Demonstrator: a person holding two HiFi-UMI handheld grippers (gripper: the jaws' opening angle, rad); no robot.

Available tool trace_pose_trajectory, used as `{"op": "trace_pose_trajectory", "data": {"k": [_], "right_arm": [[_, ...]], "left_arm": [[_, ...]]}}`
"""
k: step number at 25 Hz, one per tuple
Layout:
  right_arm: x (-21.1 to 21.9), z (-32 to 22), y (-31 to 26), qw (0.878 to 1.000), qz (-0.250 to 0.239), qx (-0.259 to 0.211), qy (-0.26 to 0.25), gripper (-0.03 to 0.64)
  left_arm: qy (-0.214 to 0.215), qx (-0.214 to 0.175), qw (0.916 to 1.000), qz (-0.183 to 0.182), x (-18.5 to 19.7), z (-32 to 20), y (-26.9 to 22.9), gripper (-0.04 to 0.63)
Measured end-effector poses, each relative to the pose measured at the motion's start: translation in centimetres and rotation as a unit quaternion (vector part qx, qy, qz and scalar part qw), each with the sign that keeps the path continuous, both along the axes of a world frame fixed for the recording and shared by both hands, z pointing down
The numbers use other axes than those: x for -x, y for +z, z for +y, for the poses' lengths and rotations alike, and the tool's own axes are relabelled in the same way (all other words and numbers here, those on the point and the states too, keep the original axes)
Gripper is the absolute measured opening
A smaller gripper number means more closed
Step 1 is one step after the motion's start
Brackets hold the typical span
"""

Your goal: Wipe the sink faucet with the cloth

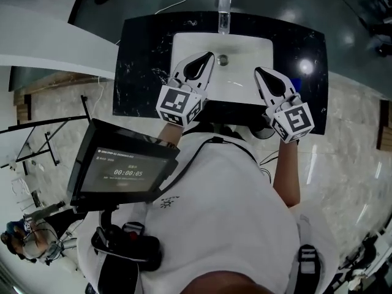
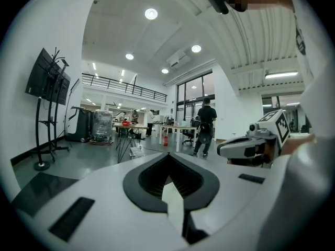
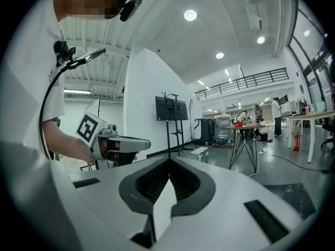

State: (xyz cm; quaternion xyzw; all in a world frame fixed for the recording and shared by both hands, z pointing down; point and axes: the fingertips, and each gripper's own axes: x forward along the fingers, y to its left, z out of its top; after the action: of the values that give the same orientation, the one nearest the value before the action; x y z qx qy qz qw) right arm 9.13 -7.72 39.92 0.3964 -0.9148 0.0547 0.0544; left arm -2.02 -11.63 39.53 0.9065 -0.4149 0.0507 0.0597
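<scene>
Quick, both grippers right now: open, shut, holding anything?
Left white-and-black gripper: shut, jaws together, nothing between them.
Right white-and-black gripper: shut, jaws together, nothing held.

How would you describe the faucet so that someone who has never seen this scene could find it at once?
Find the black counter, then the white basin set into it. The faucet sits at the middle of the basin's far rim. It is the only shiny metal piece there, whereas the small round drain just in front of it lies flat in the basin.
</scene>
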Motion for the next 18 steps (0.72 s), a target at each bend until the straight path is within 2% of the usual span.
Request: {"op": "trace_pose_trajectory", "data": {"k": [5,9,13,18], "right_arm": [[-1.0,-0.7,0.3,0.999,-0.005,0.004,0.044,0.005],[-2.9,-0.3,1.4,0.995,0.002,0.010,0.099,0.005],[-8.2,0.9,4.4,0.983,0.012,0.028,0.183,0.005],[-13.4,3.2,7.3,0.960,0.075,0.067,0.262,0.006]], "left_arm": [[0.070,0.009,0.9975,-0.007,-3.3,-1.1,0.9,0.002],[0.138,0.017,0.9903,-0.005,-6.2,-1.2,2.1,0.002],[0.207,0.030,0.9779,-0.007,-11.3,-0.4,4.7,0.002],[0.281,0.044,0.9587,-0.013,-16.4,1.6,6.2,0.002]]}}
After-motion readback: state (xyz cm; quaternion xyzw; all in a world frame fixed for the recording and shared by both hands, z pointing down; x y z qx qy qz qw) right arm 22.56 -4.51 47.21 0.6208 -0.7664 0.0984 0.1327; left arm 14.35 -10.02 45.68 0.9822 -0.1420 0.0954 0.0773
